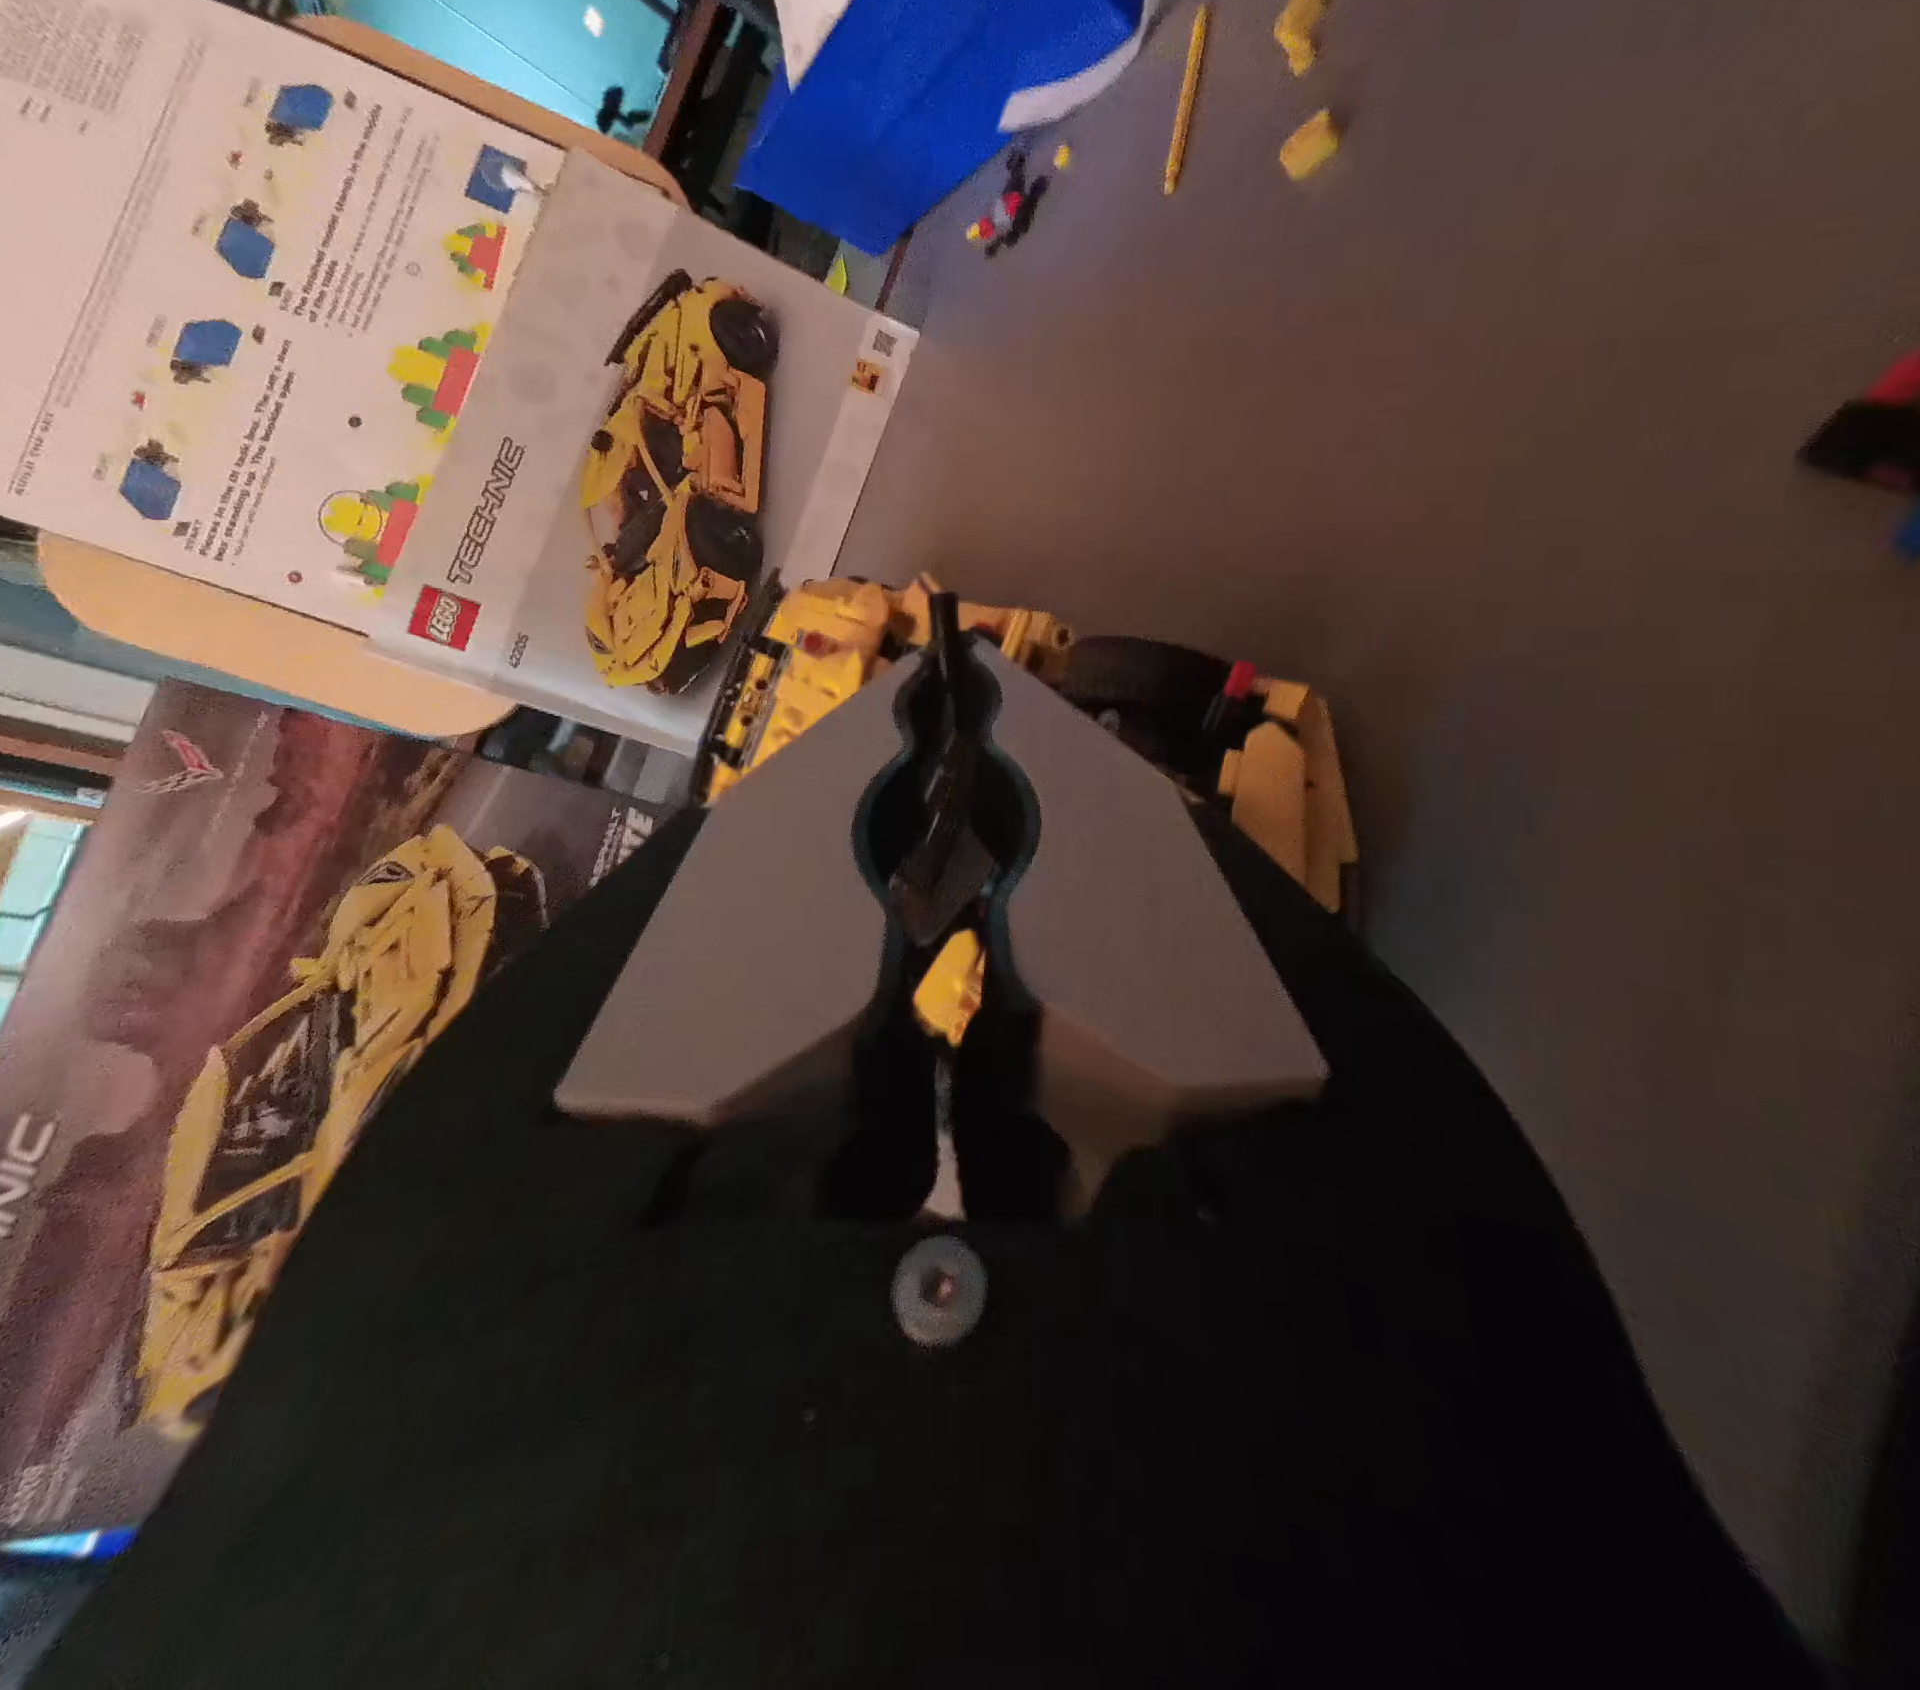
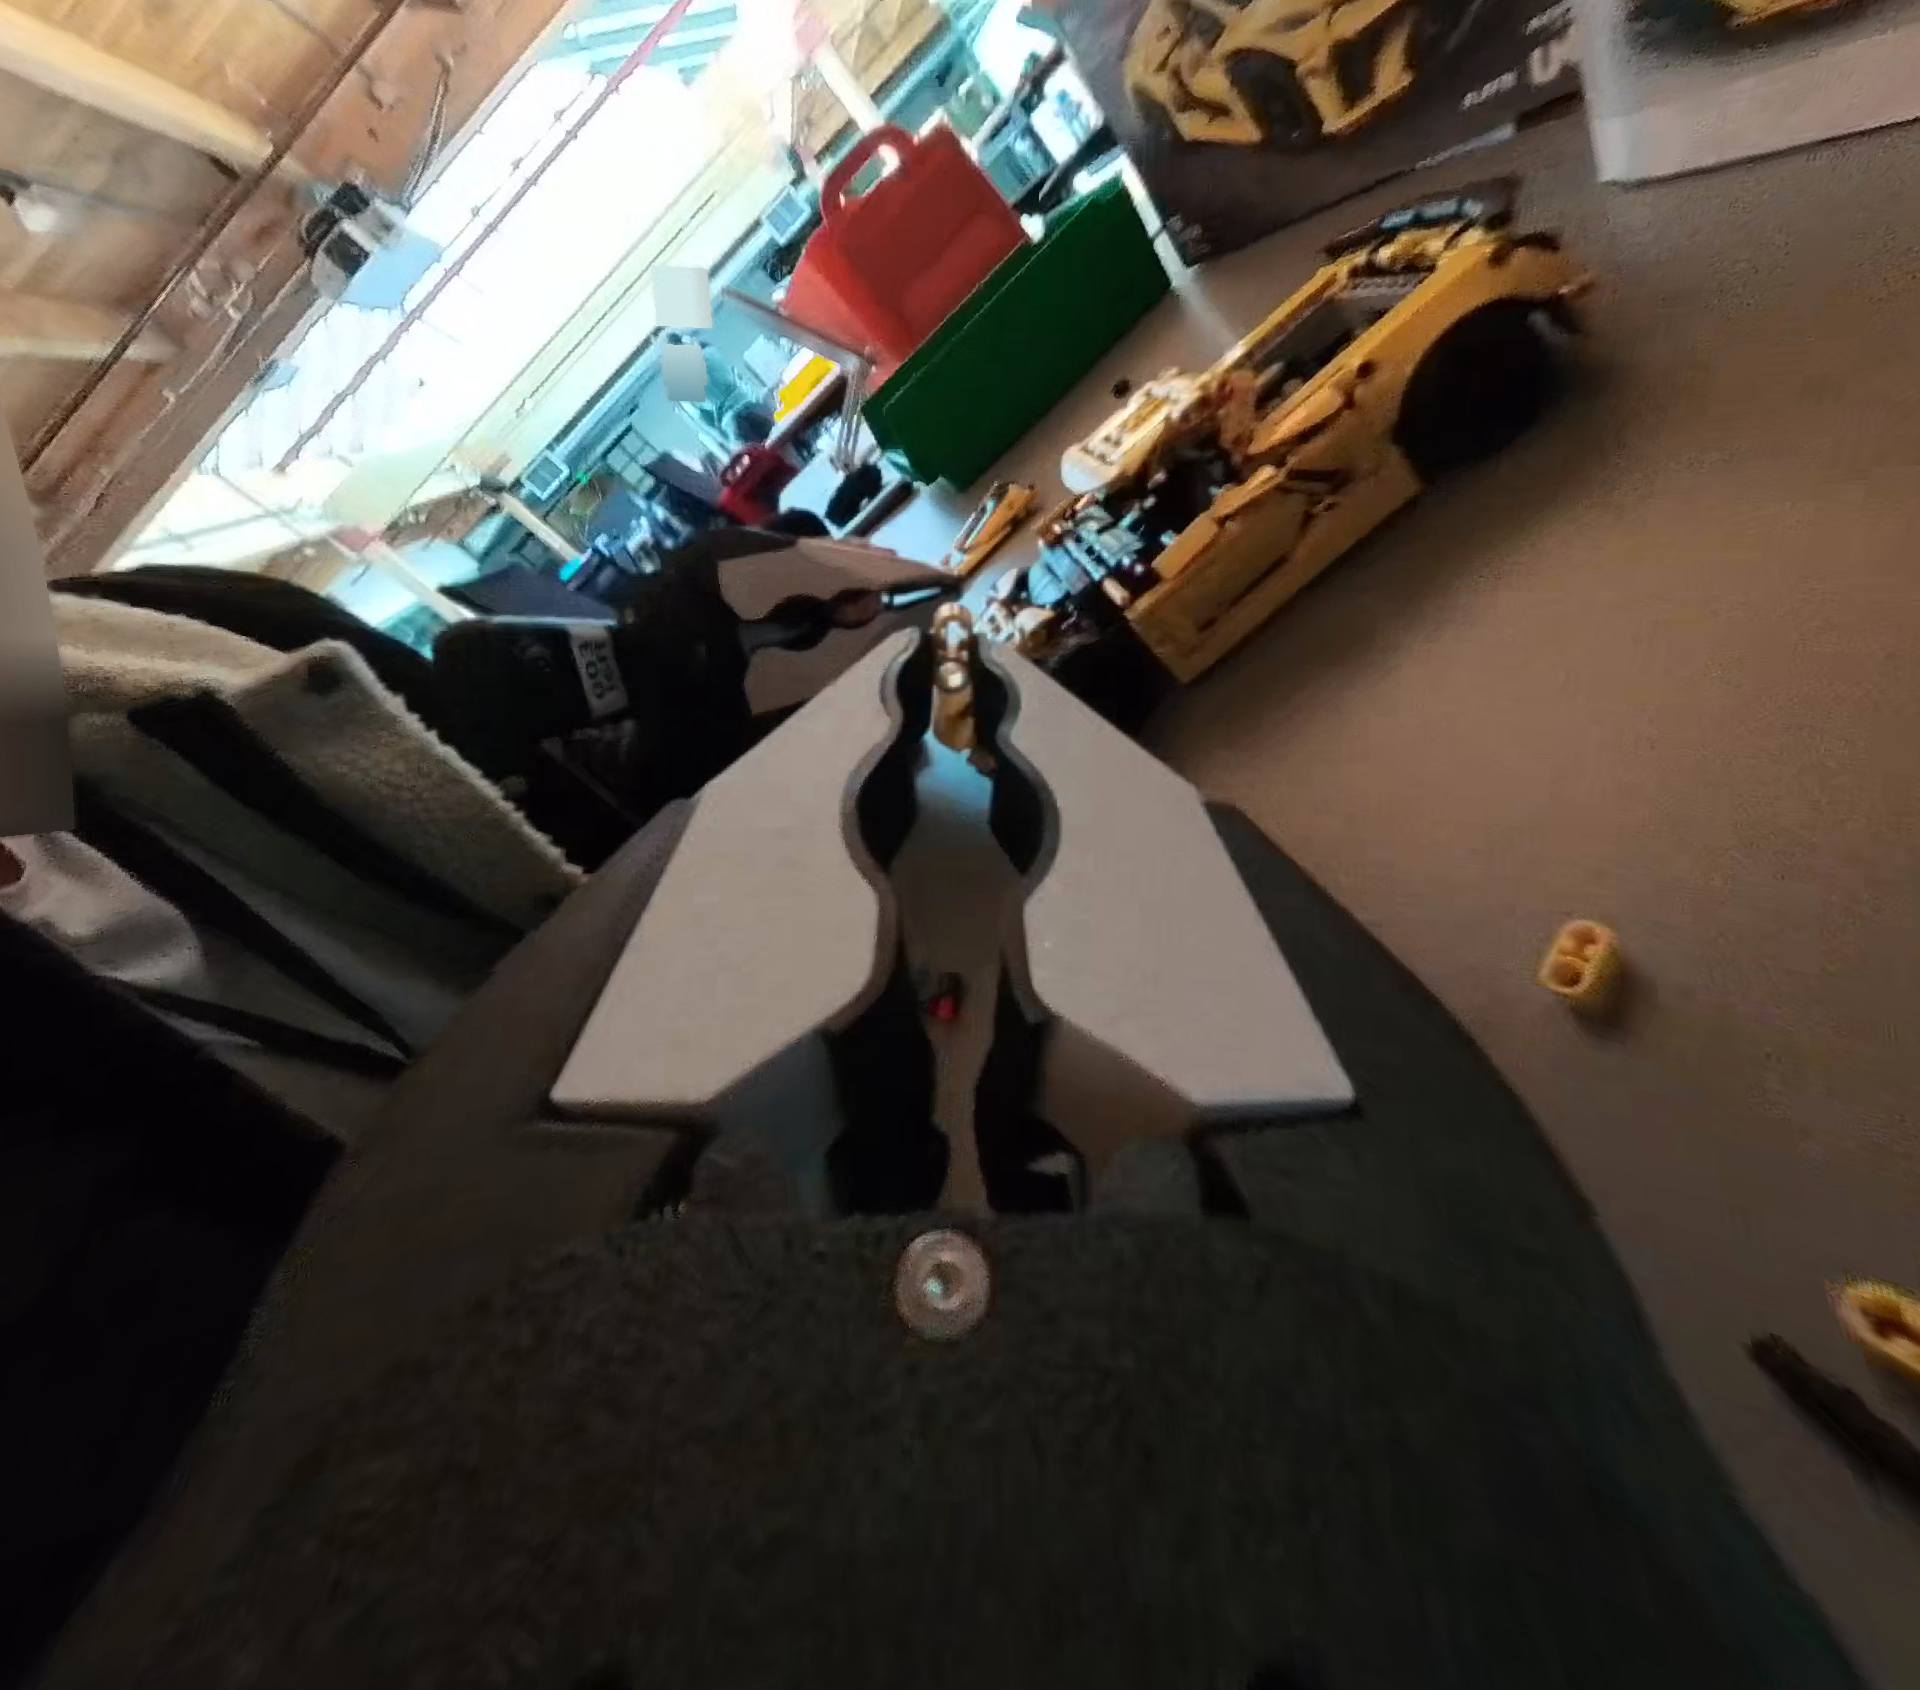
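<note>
A grey tabletop (image 2: 1558,705) carries it all. The left gripper (image 1: 940,684) is clamped on a black piece (image 1: 945,799); the right gripper (image 2: 951,653) pinches a yellow piece (image 2: 951,684). The part-built yellow car (image 2: 1299,477) sits at 1 o'clock, its box (image 2: 1299,9) beyond.

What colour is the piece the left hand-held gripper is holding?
Black piece, clamped in the left hand-held gripper; clearest in the left wrist view.

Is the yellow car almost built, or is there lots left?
Done: the car has its yellow body and a rear wheel. In hand: the left gripper is shut on a black piece, and the right gripper is shut on a yellow piece. Left: the car's front looks open, and loose pieces lie on the table.
</note>
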`<state>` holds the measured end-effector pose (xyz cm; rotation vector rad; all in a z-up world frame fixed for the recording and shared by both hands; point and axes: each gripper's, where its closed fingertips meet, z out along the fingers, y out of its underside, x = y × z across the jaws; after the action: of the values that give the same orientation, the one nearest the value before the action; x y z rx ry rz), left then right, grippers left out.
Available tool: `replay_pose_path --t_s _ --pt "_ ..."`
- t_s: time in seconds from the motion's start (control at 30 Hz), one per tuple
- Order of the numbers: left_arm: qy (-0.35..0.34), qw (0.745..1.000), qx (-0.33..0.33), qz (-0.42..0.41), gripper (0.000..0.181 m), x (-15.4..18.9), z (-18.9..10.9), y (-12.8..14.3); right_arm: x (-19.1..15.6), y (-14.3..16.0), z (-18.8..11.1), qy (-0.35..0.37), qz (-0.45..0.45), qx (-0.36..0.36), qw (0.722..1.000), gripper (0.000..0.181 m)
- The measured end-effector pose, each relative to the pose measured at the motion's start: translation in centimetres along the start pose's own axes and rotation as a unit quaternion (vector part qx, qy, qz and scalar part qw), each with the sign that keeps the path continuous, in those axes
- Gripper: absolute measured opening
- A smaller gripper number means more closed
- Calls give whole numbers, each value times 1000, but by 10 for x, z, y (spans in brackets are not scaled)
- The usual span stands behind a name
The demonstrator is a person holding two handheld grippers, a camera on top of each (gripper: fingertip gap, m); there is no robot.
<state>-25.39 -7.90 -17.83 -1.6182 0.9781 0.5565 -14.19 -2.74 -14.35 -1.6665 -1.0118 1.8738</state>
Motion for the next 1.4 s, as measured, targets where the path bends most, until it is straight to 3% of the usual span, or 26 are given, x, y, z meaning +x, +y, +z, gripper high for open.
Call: replay_pose_path --t_s 0.17,0.3,0.37,0.4,0.47,0.5,0.57,0.67,0.77,0.83,0.97,1.07,1.1,1.2,1.3,1.4 --pt "11 1000 16 -1 1 12 3 -14 5 -8 -17 5 20 18 1000 6" --pt "27 998 27 -46 1 11 3 -17 9 -6 -11 8 31 11 999 6" --pt "36 997 33 -63 1 12 2 -19 32 -8 -29 107 9 -7 994 6" --pt "40 996 33 -69 1 12 2 -18 55 -7 -53 208 -23 -38 977 6" --pt "52 995 32 -77 1 15 1 -18 94 3 -118 410 -89 -132 898 7" --pt "55 995 33 -77 1 16 2 -19 99 8 -140 451 -93 -165 872 6" --pt "67 995 32 -73 1 22 3 -20 101 13 -161 487 -79 -186 849 6" --pt "111 991 19 -71 1 38 10 -21 105 14 -166 504 -90 -213 832 7" --pt "203 977 -14 -69 2 56 25 -33 127 28 -170 524 -103 -277 799 7" --pt "219 974 -30 -57 2 47 43 -47 138 33 -167 518 -105 -289 798 6" --pt "328 935 -52 -127 2 42 103 -87 139 32 -163 496 -87 -254 826 9" --pt "458 864 -111 -175 2 67 141 -99 134 32 -168 486 -85 -236 837 23" --pt "472 855 -117 -182 2 72 153 -101 130 29 -170 482 -88 -221 844 23" --pt "484 852 -131 -149 2 86 177 -95 113 13 -173 499 -81 -109 856 25" --pt "475 860 -138 -125 3 97 186 -88 74 17 -159 484 -95 -18 870 20" --pt "481 855 -132 -140 3 103 187 -92 53 25 -150 486 -118 6 866 16"
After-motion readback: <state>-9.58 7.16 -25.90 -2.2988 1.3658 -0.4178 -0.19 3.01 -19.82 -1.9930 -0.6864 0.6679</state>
